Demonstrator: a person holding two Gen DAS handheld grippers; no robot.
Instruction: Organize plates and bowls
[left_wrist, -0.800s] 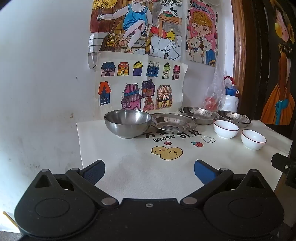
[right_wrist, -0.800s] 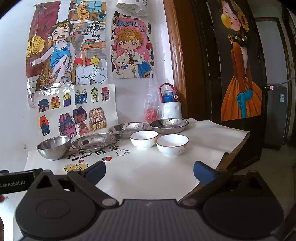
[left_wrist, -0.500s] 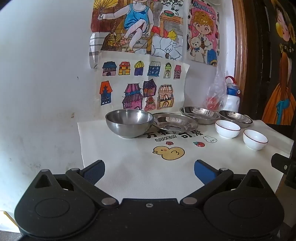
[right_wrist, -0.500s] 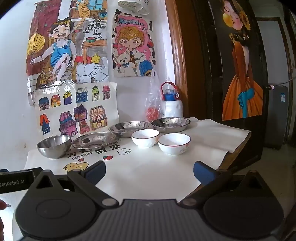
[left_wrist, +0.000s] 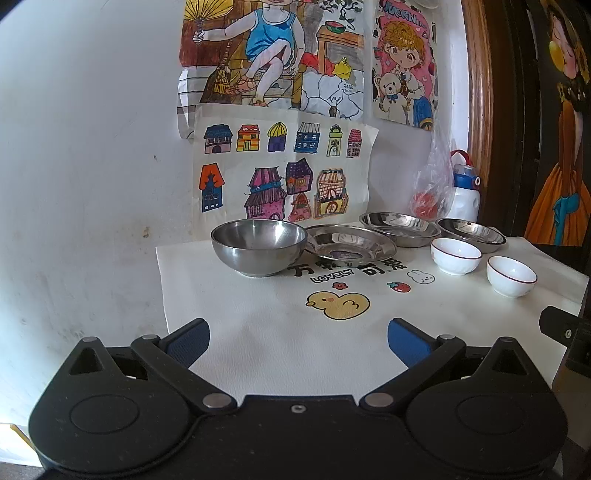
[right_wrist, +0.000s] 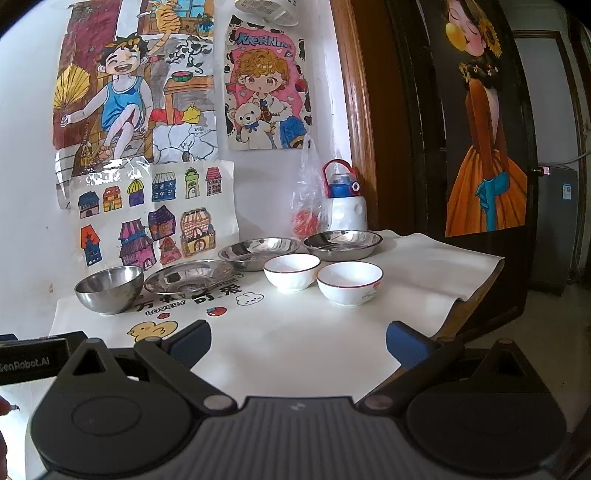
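A deep steel bowl (left_wrist: 259, 246) (right_wrist: 109, 289) stands at the back left of the white mat. To its right lie a flat steel plate (left_wrist: 350, 245) (right_wrist: 188, 276) and two shallow steel dishes (left_wrist: 400, 228) (left_wrist: 470, 234), the dishes also in the right wrist view (right_wrist: 259, 253) (right_wrist: 342, 244). Two white bowls with red rims (left_wrist: 455, 255) (left_wrist: 511, 275) (right_wrist: 291, 271) (right_wrist: 349, 282) stand in front of the dishes. My left gripper (left_wrist: 298, 341) is open and empty above the mat's near edge. My right gripper (right_wrist: 298, 341) is open and empty, near the front right.
A white and blue water bottle (right_wrist: 346, 201) and a plastic bag (right_wrist: 308, 199) stand against the back wall. Drawings hang on the wall. The mat (right_wrist: 424, 266) overhangs the table's right edge beside a dark door. My left gripper's body shows at the right wrist view's left edge (right_wrist: 33, 356).
Both grippers have shifted slightly; the dishes sit a little lower and nearer in view. Nothing on the table has moved.
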